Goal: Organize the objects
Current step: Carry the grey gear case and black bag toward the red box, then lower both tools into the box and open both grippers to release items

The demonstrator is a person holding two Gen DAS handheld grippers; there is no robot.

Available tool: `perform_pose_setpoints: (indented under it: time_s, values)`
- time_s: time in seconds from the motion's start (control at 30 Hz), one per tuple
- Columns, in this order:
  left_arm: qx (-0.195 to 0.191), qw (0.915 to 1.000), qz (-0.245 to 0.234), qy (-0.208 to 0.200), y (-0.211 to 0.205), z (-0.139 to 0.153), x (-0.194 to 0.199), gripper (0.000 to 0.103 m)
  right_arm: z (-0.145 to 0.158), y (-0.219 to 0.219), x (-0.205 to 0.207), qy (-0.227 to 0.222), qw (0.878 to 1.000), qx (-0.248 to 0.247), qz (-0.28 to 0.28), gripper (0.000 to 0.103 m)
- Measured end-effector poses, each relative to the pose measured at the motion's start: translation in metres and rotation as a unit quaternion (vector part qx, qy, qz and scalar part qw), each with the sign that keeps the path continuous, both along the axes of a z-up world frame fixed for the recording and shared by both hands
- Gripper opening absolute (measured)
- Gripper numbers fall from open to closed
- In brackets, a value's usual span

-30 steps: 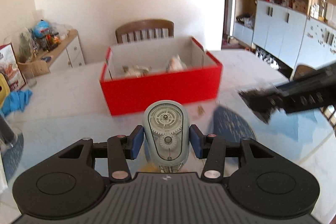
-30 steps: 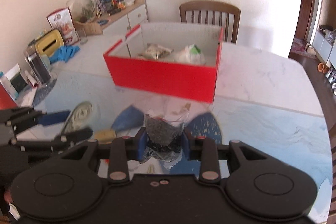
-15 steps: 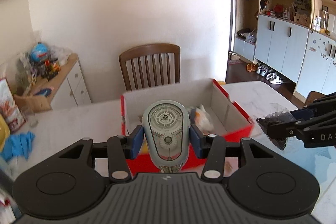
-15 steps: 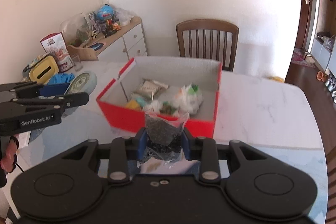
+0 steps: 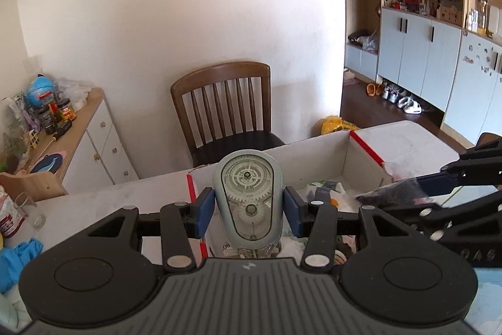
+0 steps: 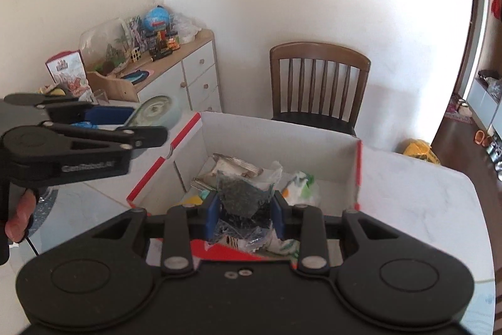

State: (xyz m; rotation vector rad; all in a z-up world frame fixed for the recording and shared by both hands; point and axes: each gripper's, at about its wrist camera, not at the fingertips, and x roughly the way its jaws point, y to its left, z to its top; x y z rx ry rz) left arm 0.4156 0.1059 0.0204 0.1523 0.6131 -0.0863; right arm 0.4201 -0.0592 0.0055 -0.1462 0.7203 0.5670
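My left gripper (image 5: 248, 211) is shut on a pale blue oval gear toy (image 5: 248, 193) and holds it above the near left part of the red cardboard box (image 5: 365, 145). My right gripper (image 6: 245, 214) is shut on a clear bag of dark bits (image 6: 243, 197) and holds it over the box's near side (image 6: 358, 165). The box has white inner walls and holds several packets and wrappers (image 6: 298, 182). In the left wrist view the right gripper (image 5: 417, 189) shows at the right with the bag (image 5: 390, 193). In the right wrist view the left gripper (image 6: 135, 123) shows at the left with the toy (image 6: 155, 112).
A brown wooden chair (image 5: 224, 112) stands behind the white marble table (image 6: 417, 190). A cluttered sideboard (image 6: 175, 65) stands at the left wall. A blue cloth (image 5: 17, 259) lies on the table at the left. Cupboards (image 5: 420, 52) line the right wall.
Both grippers have risen and moved forward with their objects, from low in front of the box to above its near side. The box now lies close below them.
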Motion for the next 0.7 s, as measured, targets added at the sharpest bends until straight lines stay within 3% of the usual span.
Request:
perform_pose_setpoints:
  time_s: [0.23, 0.7]
  values:
    - [0.020, 0.9995, -0.020, 0.014, -0.007, -0.023, 0.030, 0.047, -0.024, 0.019, 0.024, 0.022, 1.000, -0.020, -0.005, 0.033]
    - [0.021, 0.9967, -0.018, 0.076, -0.011, -0.070, 0.080, 0.047, -0.069, 0.041, 0.048, 0.061, 0.996, -0.061, -0.013, 0.032]
